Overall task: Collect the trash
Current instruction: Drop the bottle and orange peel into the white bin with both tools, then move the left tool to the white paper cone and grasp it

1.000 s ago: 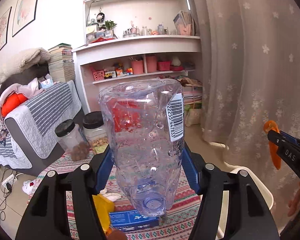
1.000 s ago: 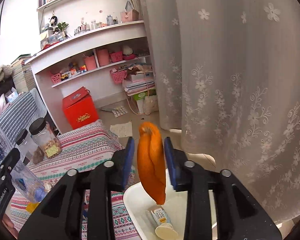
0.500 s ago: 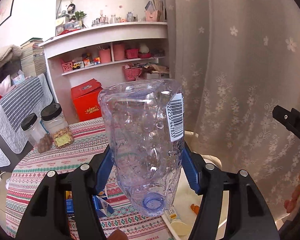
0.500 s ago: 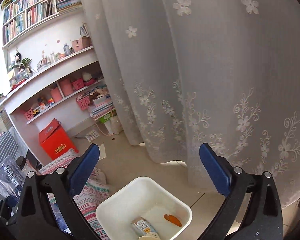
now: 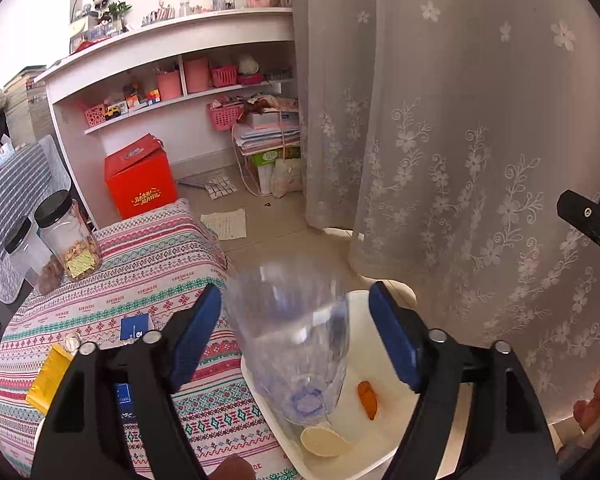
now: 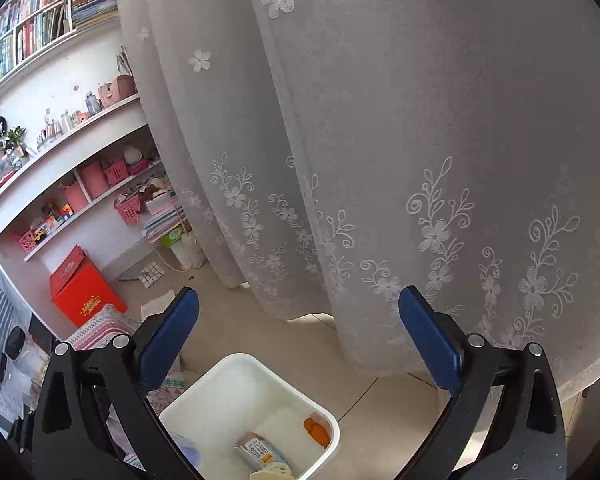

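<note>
My left gripper (image 5: 296, 332) is open above the white bin (image 5: 384, 452). A clear plastic bottle (image 5: 292, 340), neck down and blurred, drops between its pads into the bin. An orange peel (image 5: 367, 399) and a small cup (image 5: 324, 442) lie in the bin. My right gripper (image 6: 298, 344) is open and empty, high above the same bin (image 6: 228, 372), where the orange peel (image 6: 317, 432) and a small carton (image 6: 260, 450) show. A yellow wrapper (image 5: 50, 376) and a blue packet (image 5: 137, 328) lie on the table.
The table with a striped patterned cloth (image 5: 140, 272) stands left of the bin, with two black-lidded jars (image 5: 66, 236) at its far edge. A lace curtain (image 5: 440, 140) hangs close on the right. A red box (image 5: 140, 176) and shelves stand behind.
My left gripper opened and let the bottle go; it falls into the bin. The right gripper released the orange peel earlier and has stayed open, lifting slightly.
</note>
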`<state>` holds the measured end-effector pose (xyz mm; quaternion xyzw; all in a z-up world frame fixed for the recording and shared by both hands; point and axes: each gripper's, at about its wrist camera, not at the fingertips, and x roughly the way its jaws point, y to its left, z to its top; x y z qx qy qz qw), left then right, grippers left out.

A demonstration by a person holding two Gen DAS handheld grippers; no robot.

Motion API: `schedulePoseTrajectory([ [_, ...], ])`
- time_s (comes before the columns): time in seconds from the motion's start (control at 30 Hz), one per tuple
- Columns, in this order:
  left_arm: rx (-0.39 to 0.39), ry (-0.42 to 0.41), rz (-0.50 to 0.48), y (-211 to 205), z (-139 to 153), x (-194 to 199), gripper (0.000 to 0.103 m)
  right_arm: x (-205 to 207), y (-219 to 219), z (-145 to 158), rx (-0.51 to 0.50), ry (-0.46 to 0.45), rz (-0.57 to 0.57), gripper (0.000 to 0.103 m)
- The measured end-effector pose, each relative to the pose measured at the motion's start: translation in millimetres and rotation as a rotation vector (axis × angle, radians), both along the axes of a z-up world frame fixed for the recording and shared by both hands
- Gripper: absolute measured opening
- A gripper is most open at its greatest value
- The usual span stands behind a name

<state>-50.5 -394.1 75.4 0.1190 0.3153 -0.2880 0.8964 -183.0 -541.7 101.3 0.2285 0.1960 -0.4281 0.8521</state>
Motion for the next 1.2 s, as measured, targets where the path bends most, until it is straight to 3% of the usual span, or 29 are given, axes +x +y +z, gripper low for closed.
schedulePoseTrajectory([
  [0.37,0.038,0.002,0.023,9.5,-5.9,3.9,0.090,14.5,13.0,-7.0,-0.028,0.078,0.011,0.096],
  [0.6,0.067,0.006,0.079,32.7,-8.1,15.3,0.090,32.8,31.8,-10.3,-0.048,0.125,0.058,0.096],
  [0.97,0.108,0.025,0.178,88.1,-10.1,29.6,0.092,78.8,84.2,-25.4,-0.100,0.251,0.251,0.096],
  [1.2,0.173,0.046,0.243,146.0,-13.0,38.4,0.092,112.2,120.7,-30.8,-0.117,0.294,0.366,0.096],
])
